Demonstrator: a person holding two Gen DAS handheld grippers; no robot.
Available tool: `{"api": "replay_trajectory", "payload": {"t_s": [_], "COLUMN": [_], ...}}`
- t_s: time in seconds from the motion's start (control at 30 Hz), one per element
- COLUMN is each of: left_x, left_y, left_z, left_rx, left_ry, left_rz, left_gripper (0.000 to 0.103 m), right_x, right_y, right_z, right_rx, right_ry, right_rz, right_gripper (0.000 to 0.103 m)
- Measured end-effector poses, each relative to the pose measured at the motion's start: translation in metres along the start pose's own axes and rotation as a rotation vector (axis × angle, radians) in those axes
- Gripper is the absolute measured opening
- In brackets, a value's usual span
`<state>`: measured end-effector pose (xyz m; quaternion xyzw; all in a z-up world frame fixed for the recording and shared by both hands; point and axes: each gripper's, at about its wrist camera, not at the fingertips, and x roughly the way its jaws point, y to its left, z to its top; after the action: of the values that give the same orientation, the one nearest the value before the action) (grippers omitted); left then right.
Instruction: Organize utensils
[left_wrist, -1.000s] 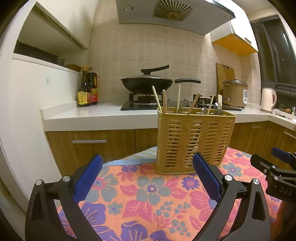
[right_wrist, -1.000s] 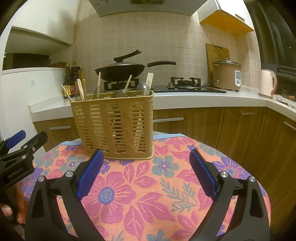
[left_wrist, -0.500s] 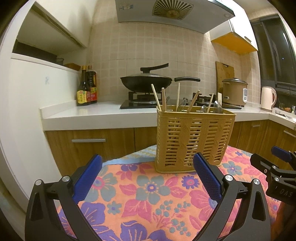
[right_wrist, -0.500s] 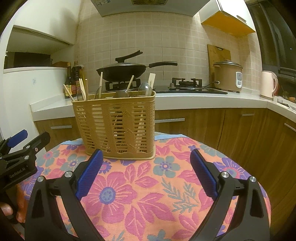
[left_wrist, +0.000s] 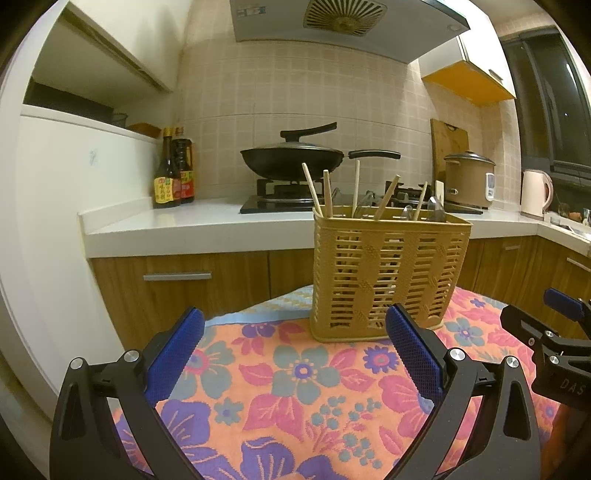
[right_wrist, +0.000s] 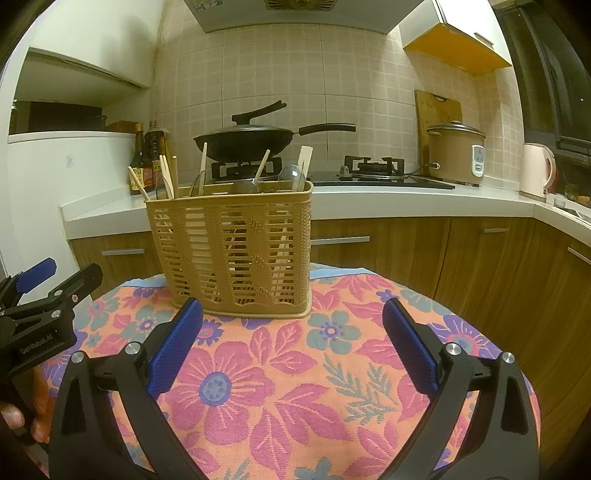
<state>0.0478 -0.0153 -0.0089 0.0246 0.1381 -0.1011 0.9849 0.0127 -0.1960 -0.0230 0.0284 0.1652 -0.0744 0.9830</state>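
Observation:
A tan slotted plastic utensil basket (left_wrist: 388, 273) stands upright on the flowered tablecloth (left_wrist: 303, 373); it also shows in the right wrist view (right_wrist: 236, 254). Several wooden chopsticks (left_wrist: 314, 194) and spoons (right_wrist: 291, 177) stick up out of it. My left gripper (left_wrist: 295, 347) is open and empty, a short way in front of the basket. My right gripper (right_wrist: 291, 339) is open and empty, just in front of the basket. Each gripper shows at the edge of the other's view.
The cloth covers a small round table (right_wrist: 480, 343). Behind it runs a white kitchen counter (left_wrist: 184, 225) with a black wok (left_wrist: 291, 158) on the stove, sauce bottles (left_wrist: 173, 173), a rice cooker (left_wrist: 469, 177) and a kettle (left_wrist: 535, 192). A white fridge (left_wrist: 48, 221) stands at left.
Both grippers have dropped or tilted slightly, so the basket sits a little higher in both views. Both stay open and empty.

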Motion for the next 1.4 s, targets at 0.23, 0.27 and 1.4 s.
{"api": "replay_trajectory", "payload": {"t_s": [0.23, 0.27, 1.4], "left_x": [-0.0013, -0.0012, -0.0003], "left_y": [-0.0012, -0.0014, 0.0000], "left_z": [-0.0005, -0.0007, -0.0001], "left_rx": [0.003, 0.005, 0.006], "left_ry": [-0.008, -0.008, 0.005], "left_rz": [-0.004, -0.004, 0.002], "left_gripper": [0.095, 0.095, 0.095], "right_x": [0.0003, -0.0001, 0.0039], "right_y": [0.0000, -0.0001, -0.0004], "right_z": [0.0001, 0.0000, -0.0008], "right_rx": [0.000, 0.000, -0.001], "right_ry": [0.001, 0.001, 0.025], "right_rz": [0.001, 0.001, 0.004], "right_gripper": [0.093, 0.093, 0.095]}}
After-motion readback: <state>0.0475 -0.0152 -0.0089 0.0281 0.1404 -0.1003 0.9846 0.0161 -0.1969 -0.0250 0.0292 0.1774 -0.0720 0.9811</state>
